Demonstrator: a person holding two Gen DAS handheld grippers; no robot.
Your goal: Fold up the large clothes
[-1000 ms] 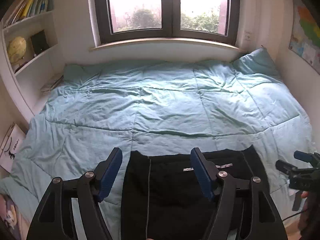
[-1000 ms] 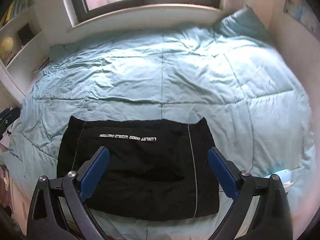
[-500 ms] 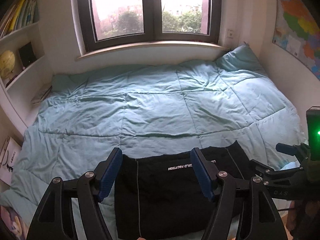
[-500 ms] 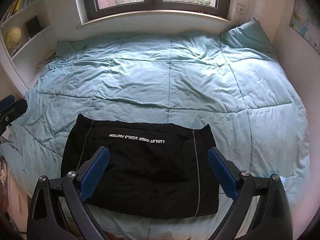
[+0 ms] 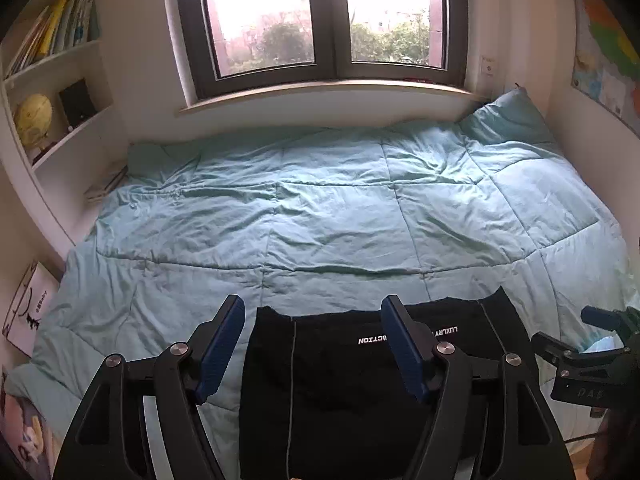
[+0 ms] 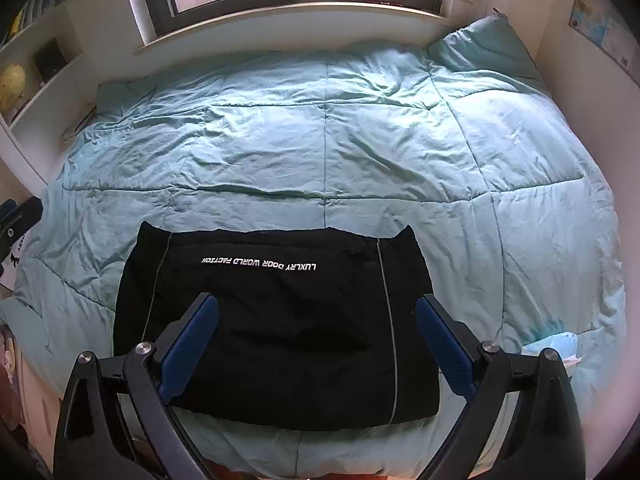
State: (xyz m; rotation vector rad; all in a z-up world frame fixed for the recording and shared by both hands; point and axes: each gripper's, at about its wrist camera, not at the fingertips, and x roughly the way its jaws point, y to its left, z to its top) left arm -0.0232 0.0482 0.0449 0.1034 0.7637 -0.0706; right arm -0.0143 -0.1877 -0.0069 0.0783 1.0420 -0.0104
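1. And here's the black garment [image 6: 276, 332], folded into a tidy rectangle and lying flat at the near edge of the bed, on top of the light blue quilt [image 6: 328, 140].
2. White lettering runs across its upper part, upside down from the right wrist camera, and a thin pale stripe runs down each side.
3. The left gripper [image 5: 312, 348] hangs above the garment's left portion, its blue-padded fingers [image 5: 220, 348] spread wide with nothing between them. It touches no cloth.
4. Over to the right gripper [image 6: 316, 344]: it hovers above the garment's near half, its fingers [image 6: 188, 344] parted just as wide and holding nothing.
5. In the left wrist view the right gripper's black body pokes in at the right edge, just beside the garment's right side.
6. The quilt is rumpled and stitched in big squares, and it covers the whole bed up to the wall.
7. A matching pillow [image 5: 508, 120] leans in the far right corner under the window [image 5: 328, 20].
8. On the left, white shelves [image 5: 56, 92] carry books and a yellow globe [image 5: 34, 118].
9. A colourful map [image 5: 604, 60] hangs on the right wall.
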